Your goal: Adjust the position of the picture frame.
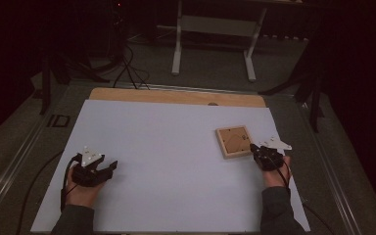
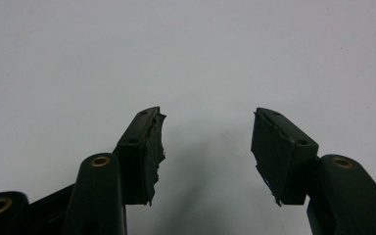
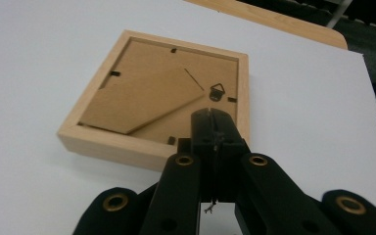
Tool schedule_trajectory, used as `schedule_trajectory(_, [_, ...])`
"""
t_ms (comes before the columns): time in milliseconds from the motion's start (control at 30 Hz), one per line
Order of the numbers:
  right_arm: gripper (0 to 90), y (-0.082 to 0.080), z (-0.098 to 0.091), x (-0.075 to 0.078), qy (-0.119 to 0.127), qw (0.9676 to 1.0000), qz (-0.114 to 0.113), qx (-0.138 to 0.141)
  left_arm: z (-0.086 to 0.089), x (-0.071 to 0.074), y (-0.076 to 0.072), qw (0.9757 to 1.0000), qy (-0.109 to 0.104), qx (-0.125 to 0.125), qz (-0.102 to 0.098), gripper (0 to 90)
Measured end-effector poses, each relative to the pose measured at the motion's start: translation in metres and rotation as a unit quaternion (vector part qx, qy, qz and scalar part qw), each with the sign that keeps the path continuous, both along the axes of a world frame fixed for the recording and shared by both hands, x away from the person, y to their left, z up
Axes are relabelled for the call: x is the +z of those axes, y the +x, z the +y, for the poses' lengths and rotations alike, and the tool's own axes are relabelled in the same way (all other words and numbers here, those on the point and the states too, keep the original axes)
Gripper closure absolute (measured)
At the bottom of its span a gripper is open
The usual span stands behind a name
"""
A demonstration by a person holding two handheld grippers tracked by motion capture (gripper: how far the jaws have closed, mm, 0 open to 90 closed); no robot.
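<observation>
With the right tool pressed together at the picture frame's near edge, a push may just skid it across the tabletop.

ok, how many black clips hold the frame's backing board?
4 seen on the frame: top edge, left edge, right edge, near edge. The shut right gripper covers part of the near edge, so another may be hidden.

No readable text, label, brand, number or sign appears anywhere
</observation>
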State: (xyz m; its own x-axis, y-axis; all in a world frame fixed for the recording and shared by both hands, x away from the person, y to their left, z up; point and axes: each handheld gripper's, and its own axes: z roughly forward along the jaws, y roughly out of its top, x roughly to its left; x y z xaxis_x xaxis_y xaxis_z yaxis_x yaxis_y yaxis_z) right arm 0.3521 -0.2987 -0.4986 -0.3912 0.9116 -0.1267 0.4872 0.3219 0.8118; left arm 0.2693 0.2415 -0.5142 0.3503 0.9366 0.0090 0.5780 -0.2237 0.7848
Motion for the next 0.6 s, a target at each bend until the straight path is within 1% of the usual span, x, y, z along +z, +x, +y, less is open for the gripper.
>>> schedule_trajectory(100, [89.7,0.005,-0.002,-0.003,0.001,0.9999,0.005,-0.011,0.000,0.000,0.000,1.0000,0.000,0.000,0.000,45.1])
schedule_trajectory(333, [89.5,0.012,-0.005,-0.008,0.006,0.9997,0.011,-0.023,0.000,0.000,0.000,1.0000,0.000,0.000,0.000,45.1])
schedule_trajectory(600, [82.4,0.020,-0.011,-0.014,0.015,0.9989,0.016,-0.041,0.000,0.000,0.000,1.0000,0.000,0.000,-0.001,45.1])
